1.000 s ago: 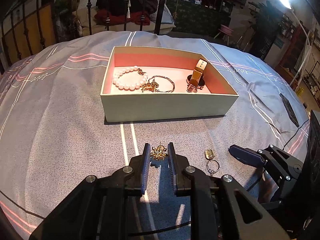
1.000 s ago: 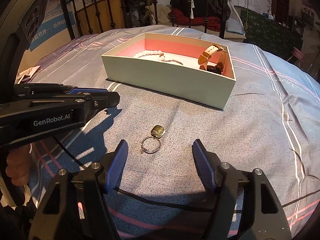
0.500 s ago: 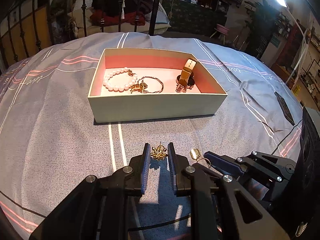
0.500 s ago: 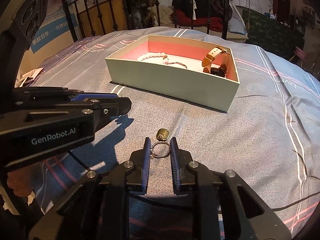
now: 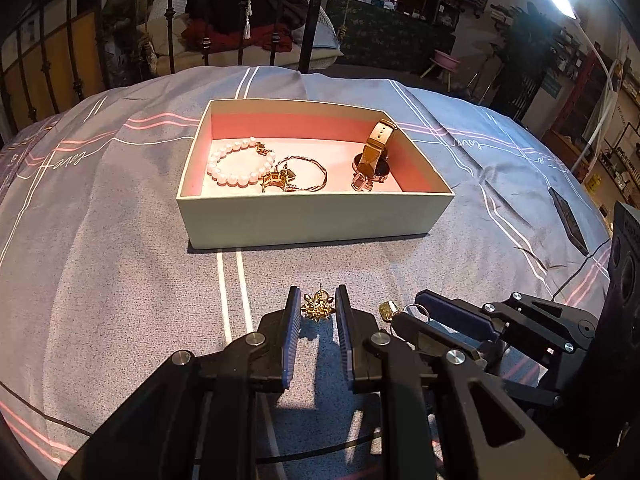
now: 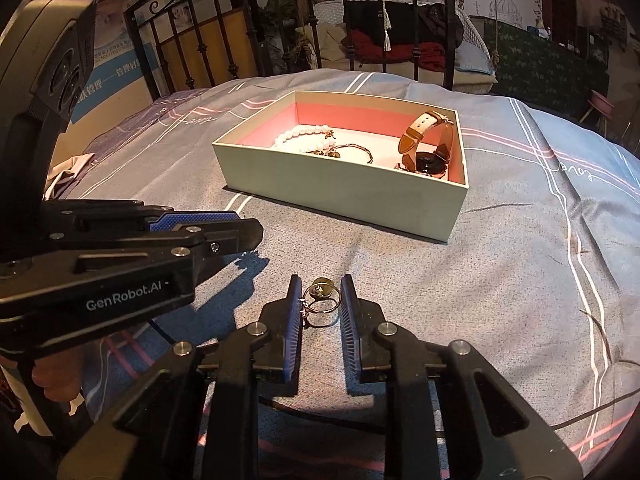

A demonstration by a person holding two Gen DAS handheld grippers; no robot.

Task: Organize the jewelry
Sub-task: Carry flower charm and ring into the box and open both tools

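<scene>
My left gripper (image 5: 318, 307) is shut on a gold flower brooch (image 5: 318, 306) and holds it just above the grey bedspread. My right gripper (image 6: 321, 300) is shut on a gold ring with a small oval charm (image 6: 321, 296), also low over the bedspread. The ring's charm (image 5: 387, 309) shows beside the right gripper's fingers (image 5: 452, 314) in the left wrist view. Ahead stands an open pale green box with pink lining (image 5: 316, 220), also in the right wrist view (image 6: 344, 196). It holds a pearl bracelet (image 5: 236, 164), a thin bangle (image 5: 308, 174) and a tan-strapped watch (image 5: 372, 156).
The bed has a black iron headboard (image 5: 240, 20) behind the box. A dark flat phone-like object (image 5: 568, 220) lies at the right on the bedspread. The left gripper's body (image 6: 100, 264) fills the left of the right wrist view.
My right gripper has closed from wide open onto the ring. Both grippers have lifted slightly and the box sits a little farther off. The left gripper still holds the brooch.
</scene>
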